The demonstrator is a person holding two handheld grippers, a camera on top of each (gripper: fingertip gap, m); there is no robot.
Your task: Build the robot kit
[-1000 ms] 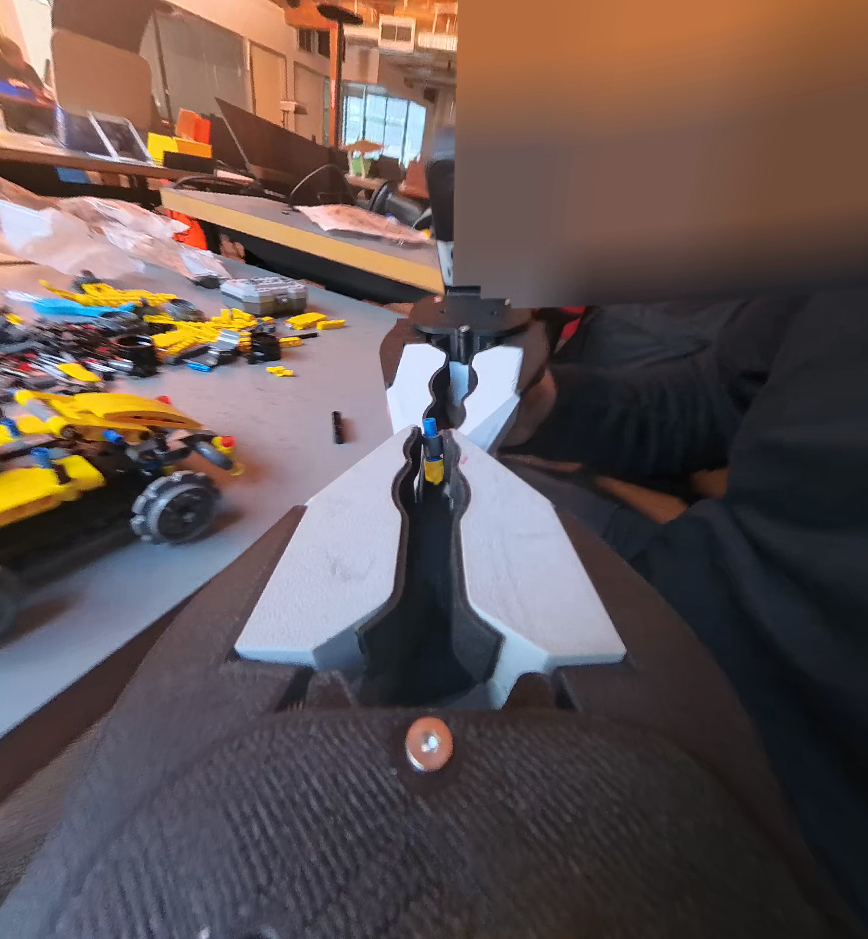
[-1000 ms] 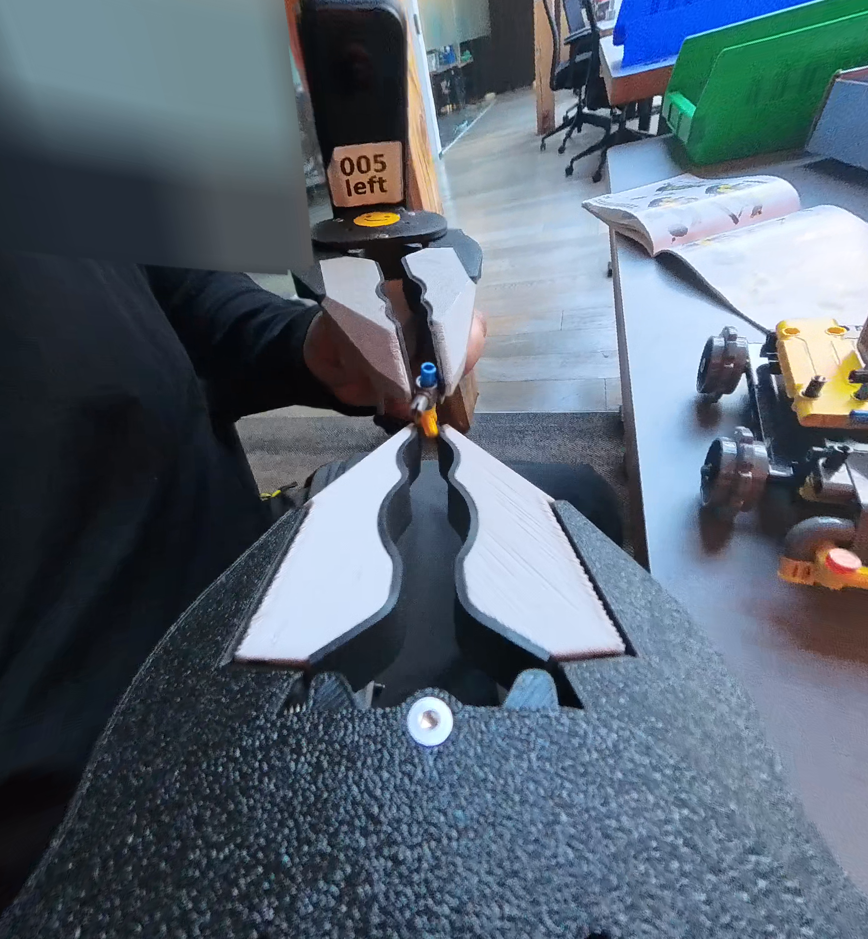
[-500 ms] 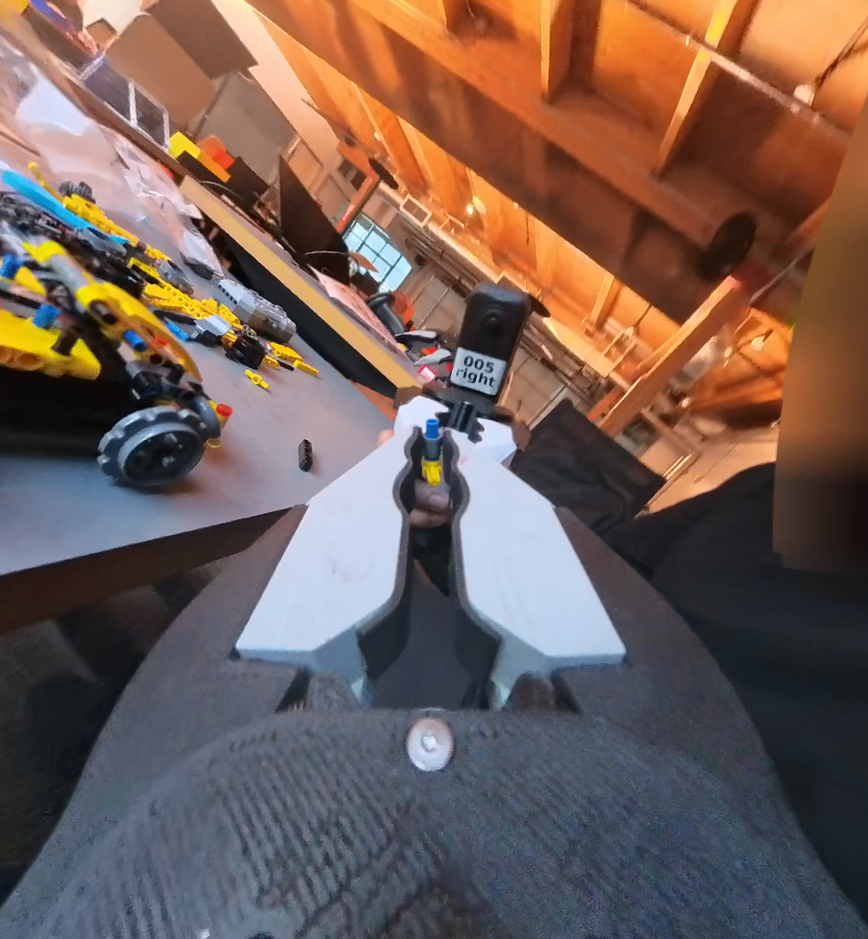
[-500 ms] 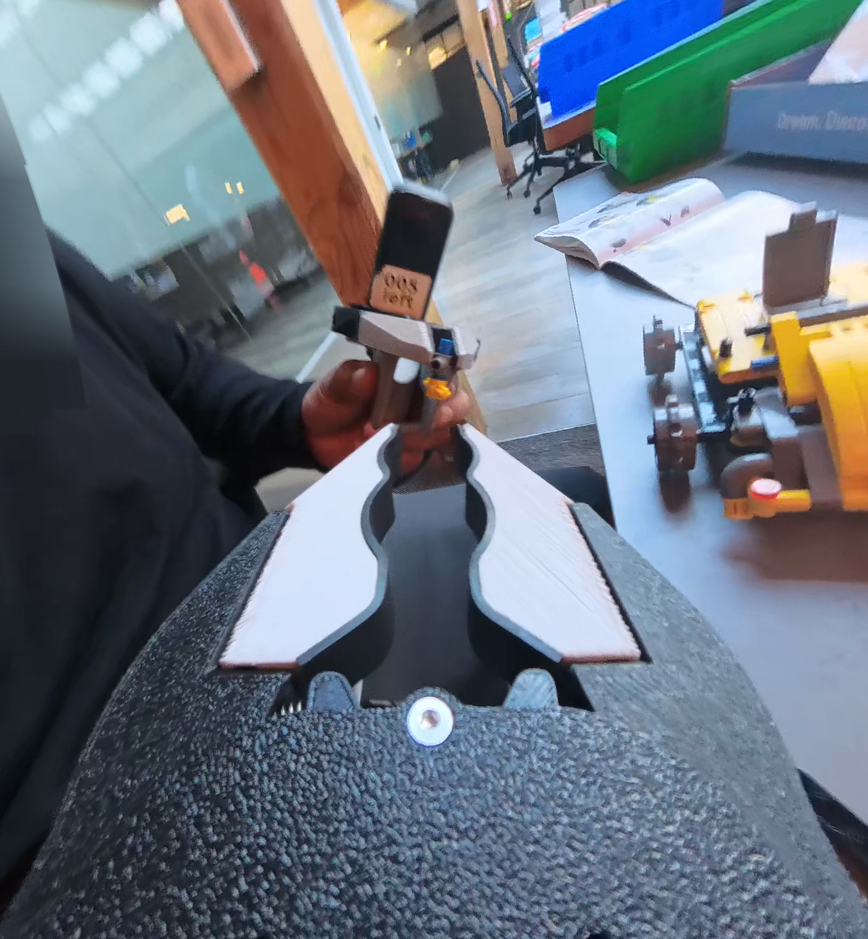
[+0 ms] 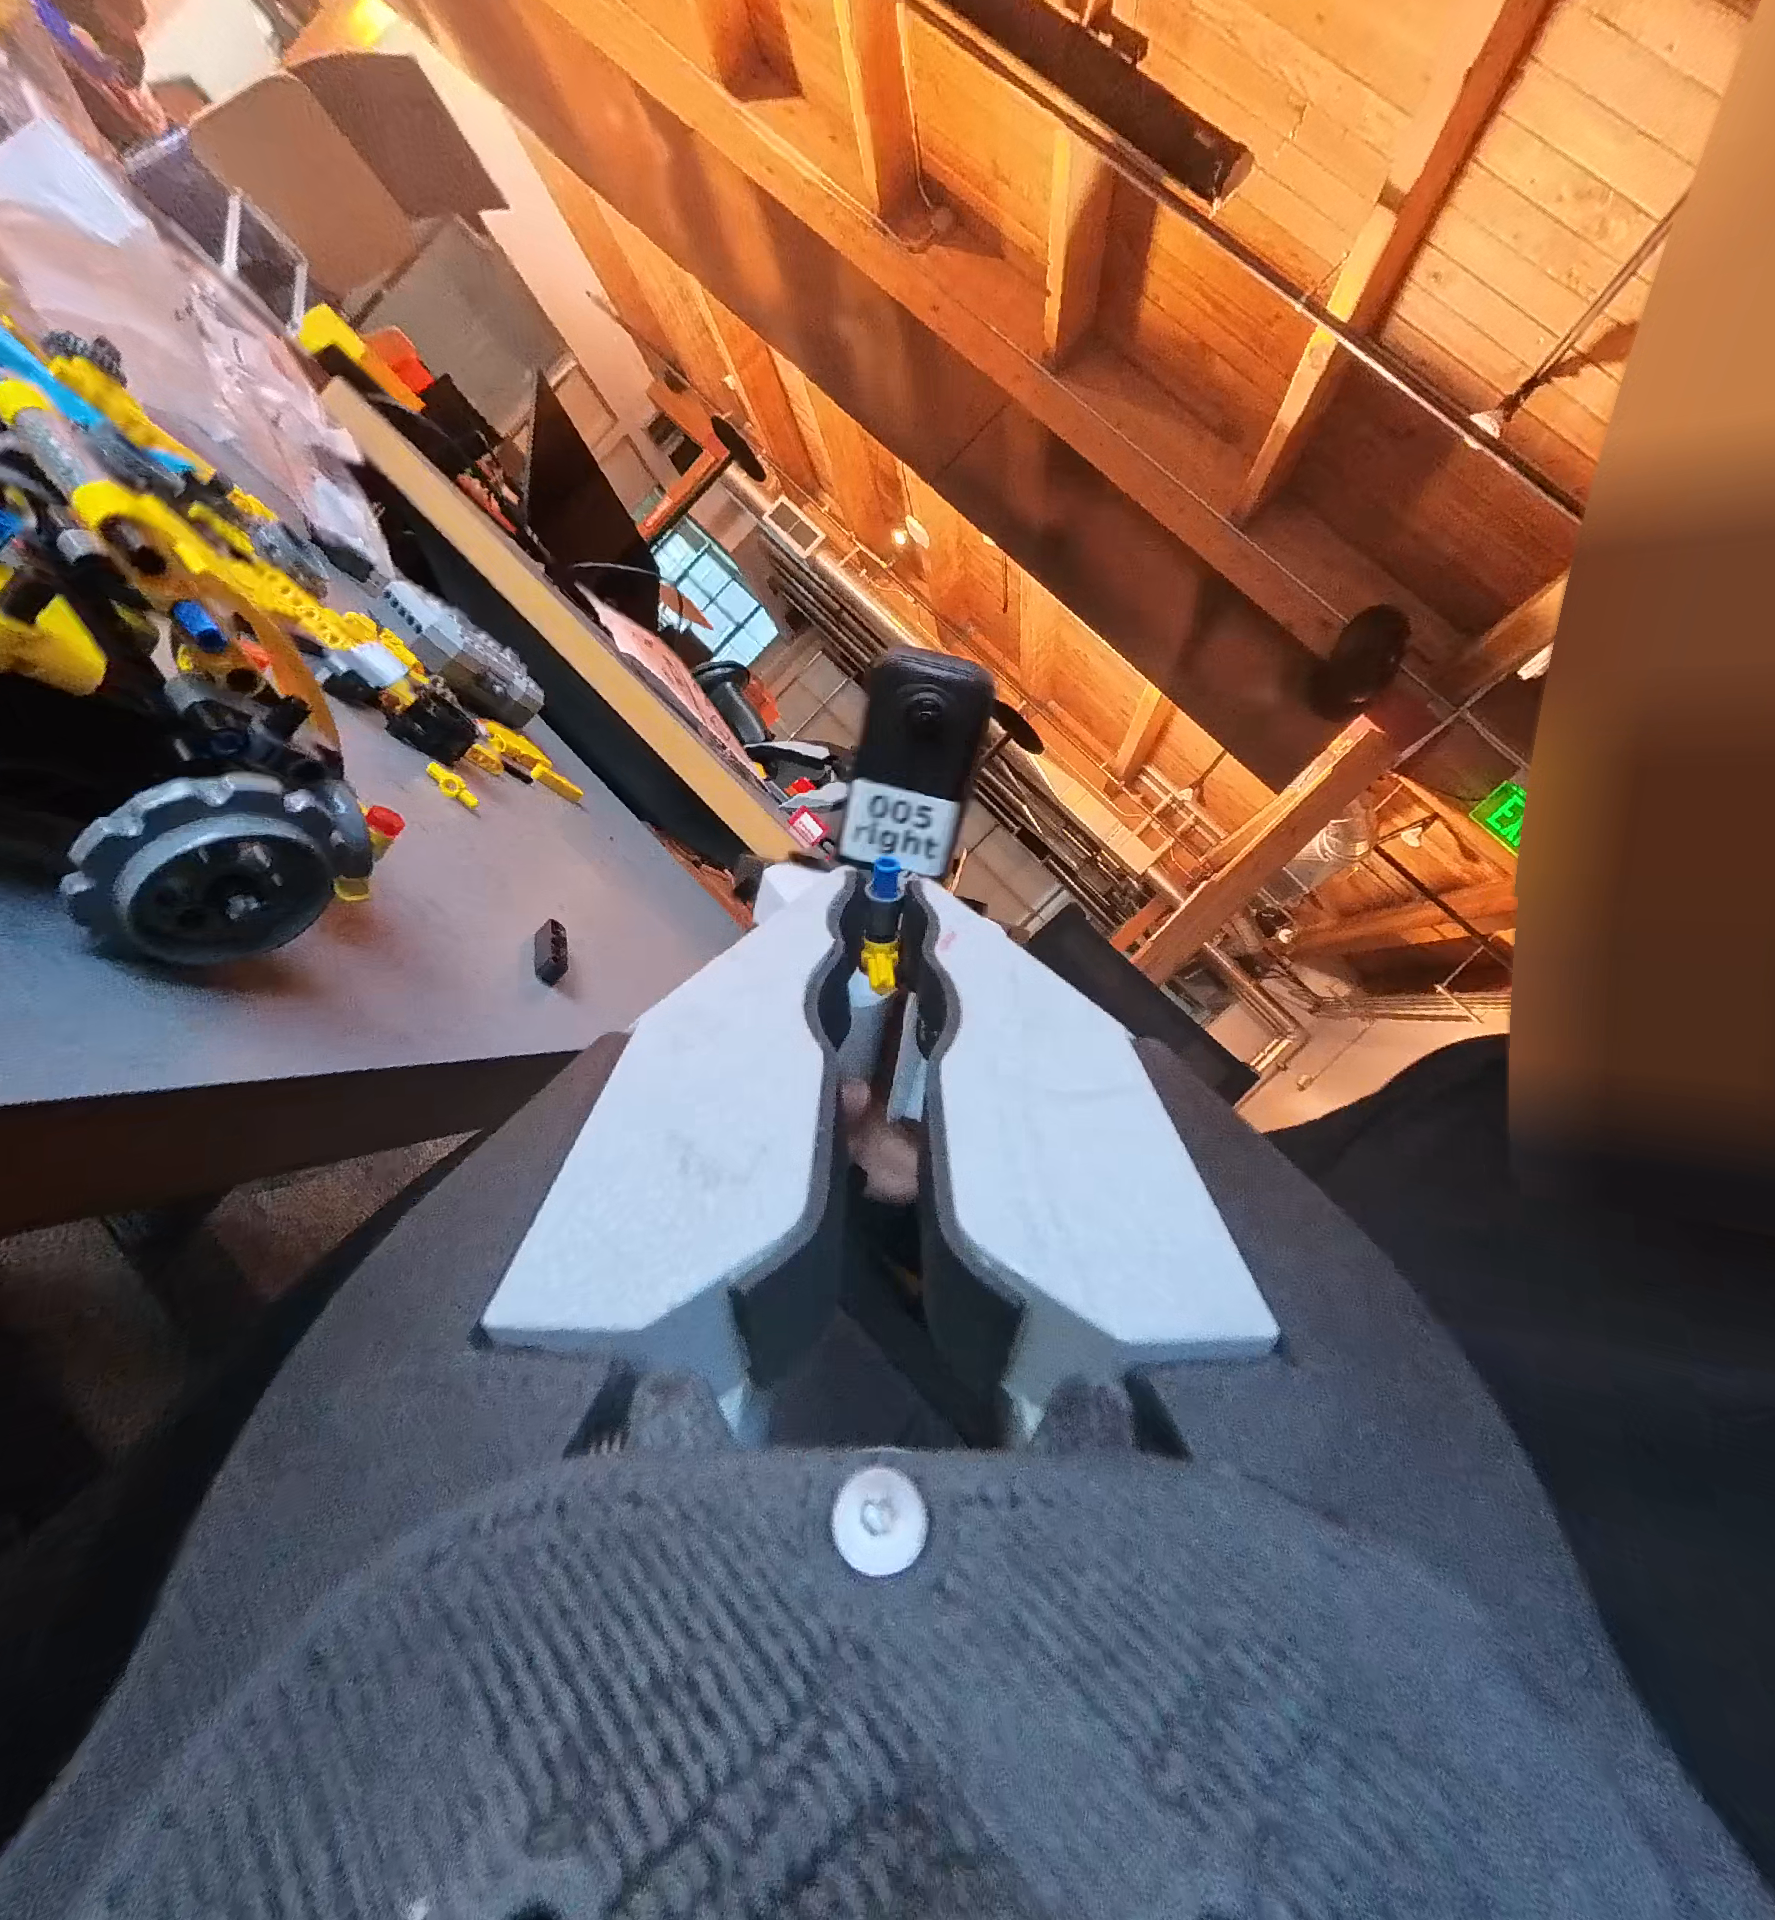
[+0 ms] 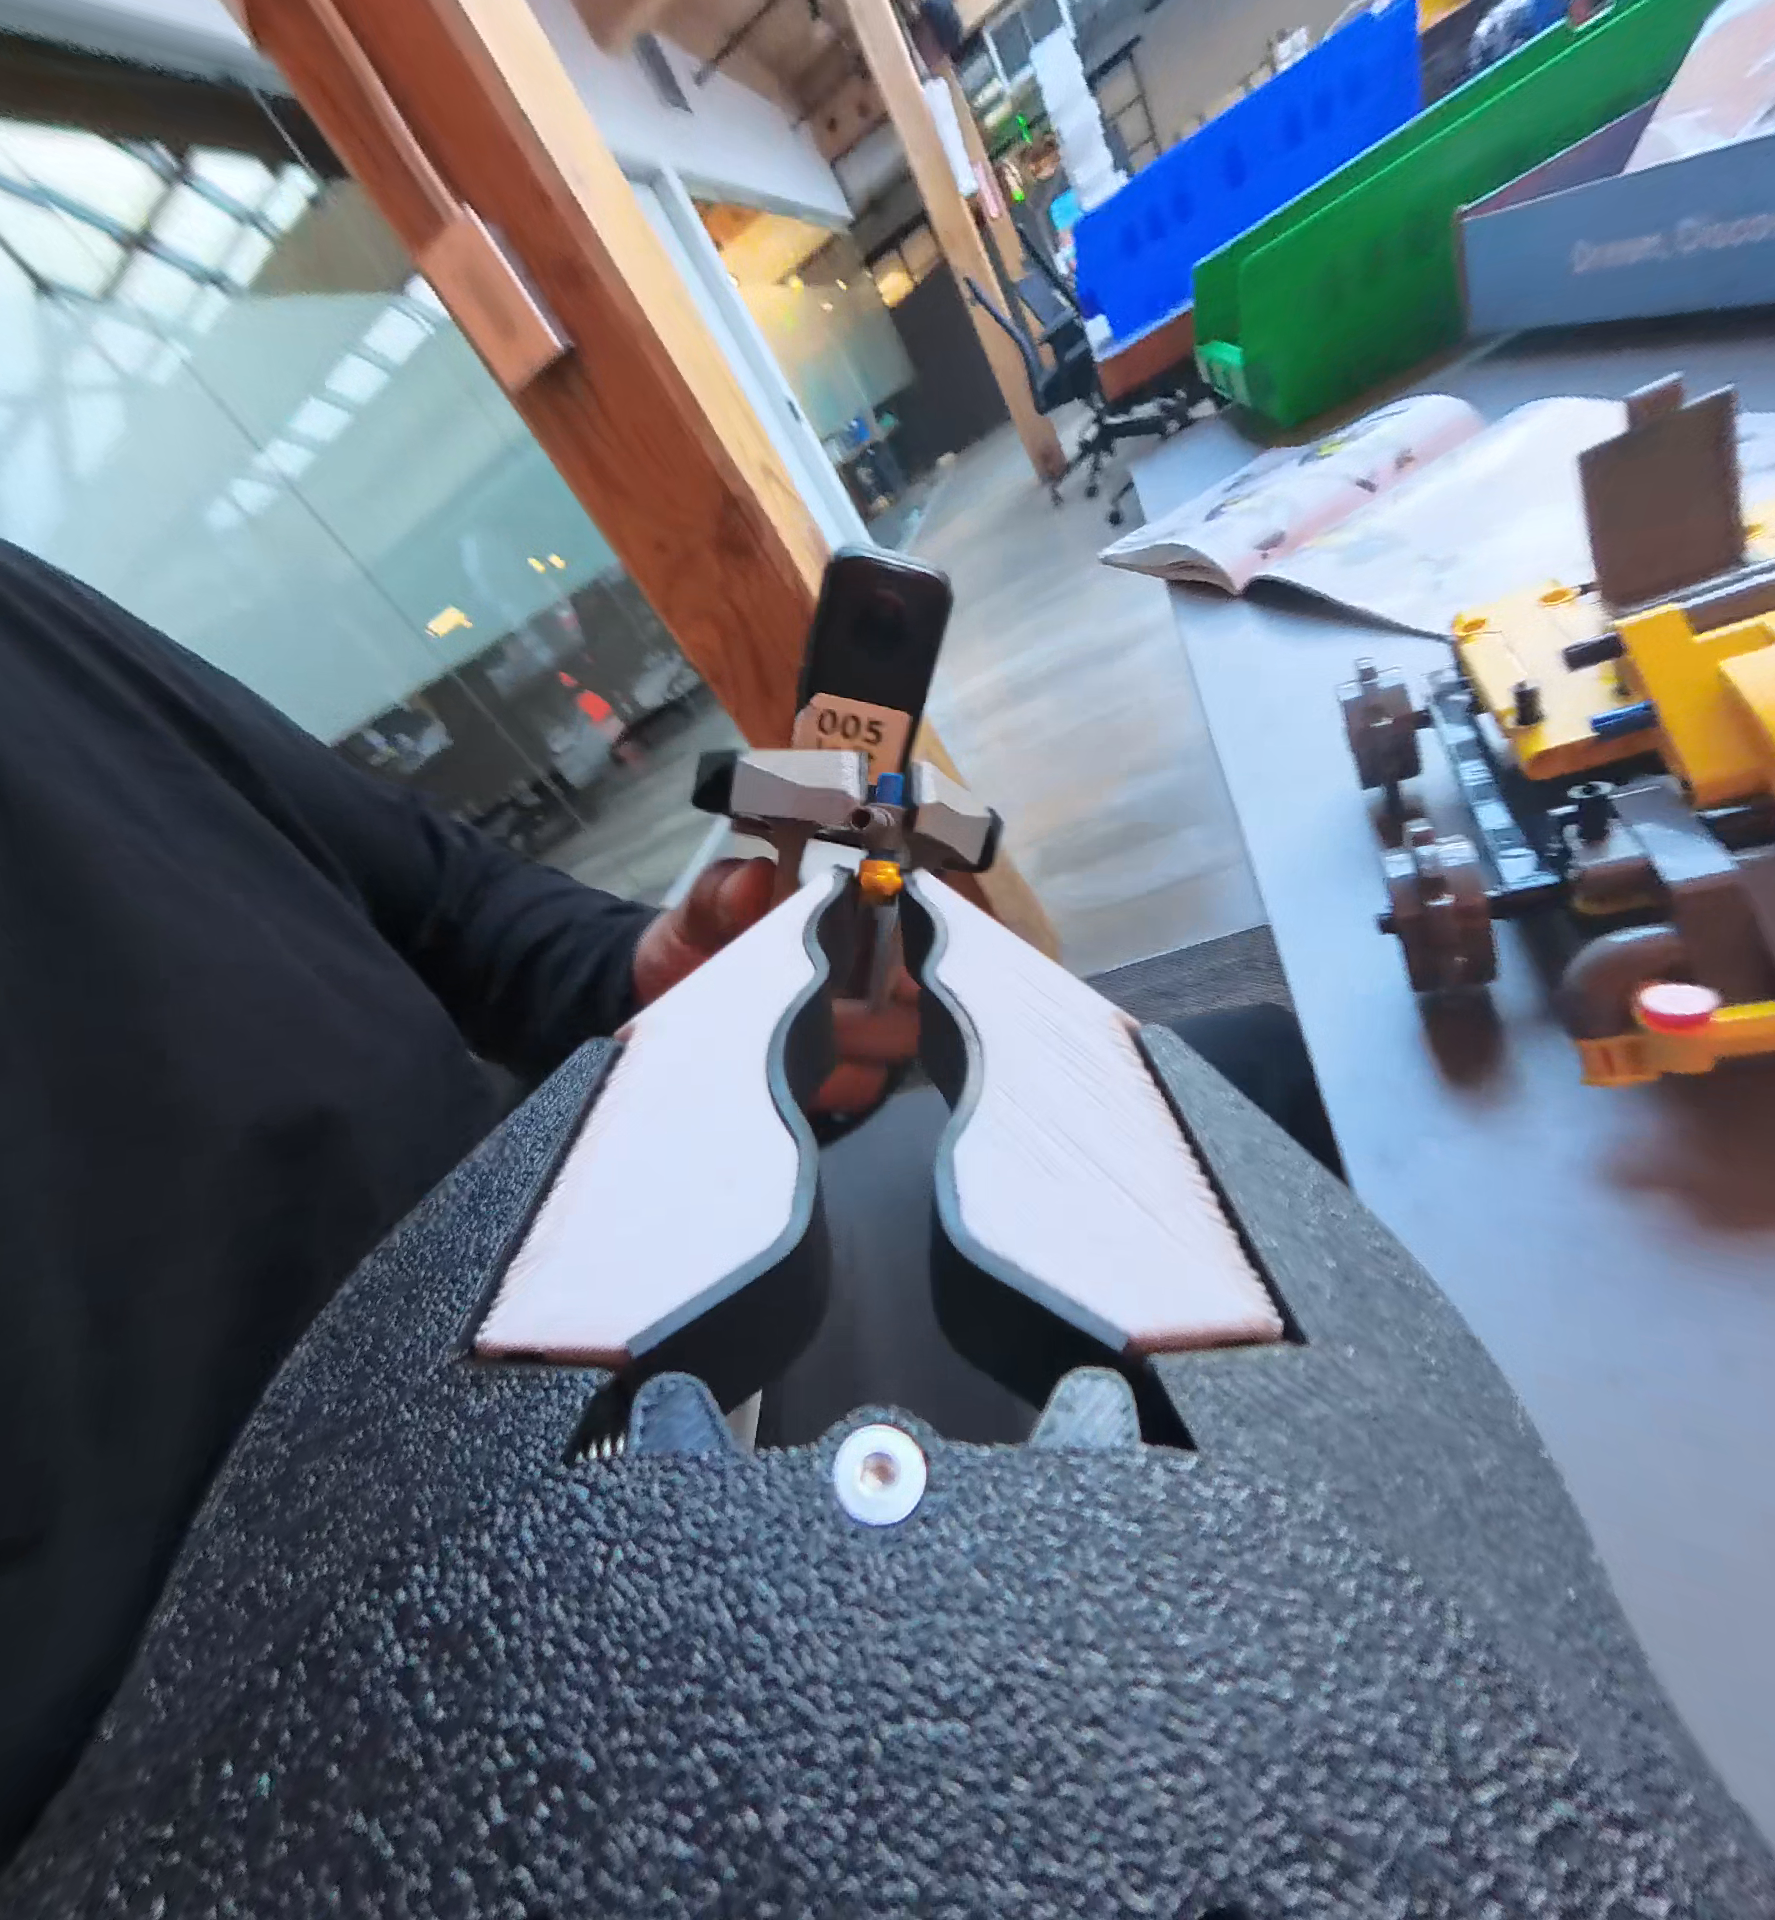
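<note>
Two claws, tip to tip in the air off the bench (image 5: 363,997) edge. Left claw (image 5: 878,940) pressed together, pinching one small pin piece (image 5: 880,923): blue top, grey shaft, yellow base, upright between the fingertips. Right claw (image 6: 875,891) spread a little, its tips just beside the yellow end of the same piece (image 6: 881,844); contact unclear. Each claw has two pale wedge-shaped fingers with wavy dark inner edges and a textured black body. One hand (image 6: 852,1023) visible behind the right claw's gap, on the left claw's grip, black sleeve.

Bench is flat, grey and matte. One yellow-and-black brick vehicle (image 5: 83,665) on it with a toothed grey wheel (image 5: 199,883). One loose black brick (image 5: 550,951) near the bench edge. Scattered small yellow bricks (image 5: 488,764) further back, uncounted. One open booklet (image 6: 1382,509) beyond the vehicle in the right wrist view. Open room between the bench edge and the person; the claws are clear of the vehicle.
</note>
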